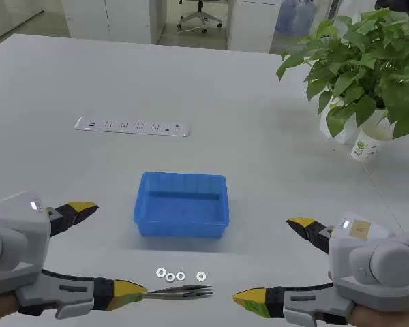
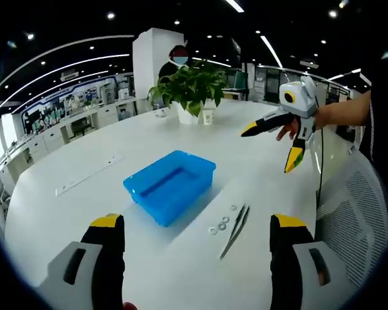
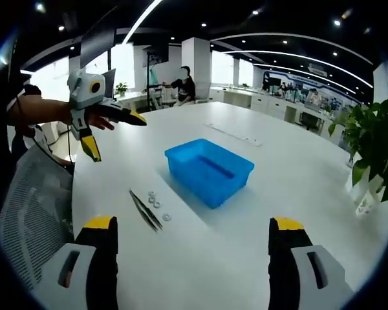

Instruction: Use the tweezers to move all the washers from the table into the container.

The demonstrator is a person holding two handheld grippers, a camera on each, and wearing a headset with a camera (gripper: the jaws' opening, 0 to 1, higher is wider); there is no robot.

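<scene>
Tweezers (image 1: 180,292) lie flat on the bench (image 1: 273,157) between left gripper (image 1: 120,246) and right gripper (image 1: 262,259), one end just beside the left gripper's lower jaw. Four washers (image 1: 180,276) in a row just past the tweezers, the fourth slightly toward the right gripper. Container (image 1: 180,227) farther ahead, midway between both grippers. Power strip (image 1: 131,127) beyond the container, ahead of the left gripper. Potted plant (image 1: 361,75) well ahead and right of the right gripper.

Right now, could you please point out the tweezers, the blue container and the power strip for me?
tweezers (image 1: 180,292), head view, middle of the arms.
blue container (image 1: 180,228), head view, front wall.
power strip (image 1: 132,127), head view, middle of its top.
</scene>
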